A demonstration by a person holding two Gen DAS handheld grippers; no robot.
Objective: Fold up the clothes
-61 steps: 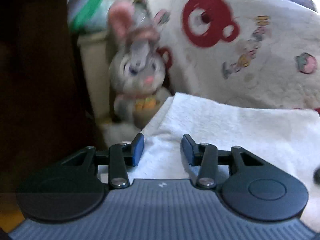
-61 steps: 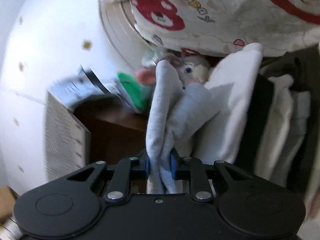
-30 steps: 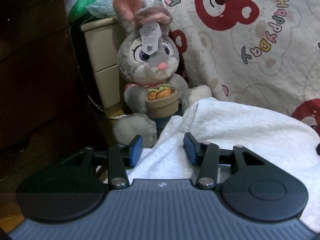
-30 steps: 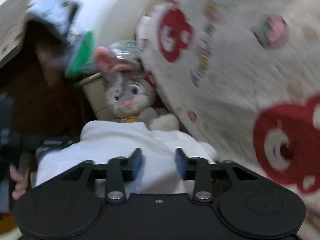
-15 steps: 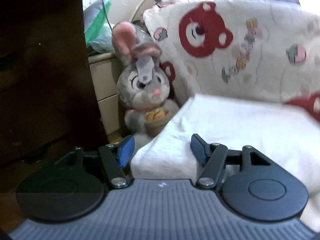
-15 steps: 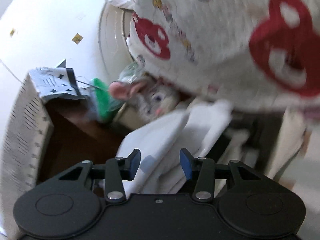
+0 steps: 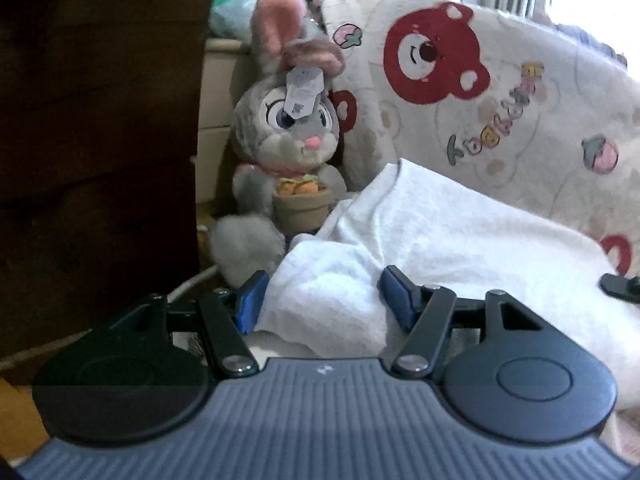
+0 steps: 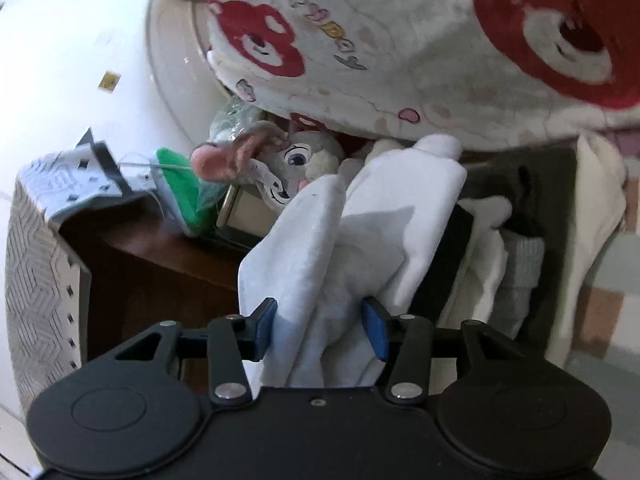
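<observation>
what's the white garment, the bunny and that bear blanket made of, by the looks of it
White garment: soft matte knit, likely cotton; it creases loosely. Bunny: plush fur, fuzzy edges. Bear blanket: quilted printed fabric, stitched puffy lines, probably cotton or polyester.

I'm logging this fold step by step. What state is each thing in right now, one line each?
Left tool: open, fingers either side of a bunched fold, not clamped.
Right tool: open, cloth between the fingers.
White garment: rumpled, lying in front of the blanket.
Plush rabbit: sitting upright, tag hanging over its face.
Bear-print blanket: draped behind the garment.
Other clothes: piled at the right in the right wrist view.
</observation>
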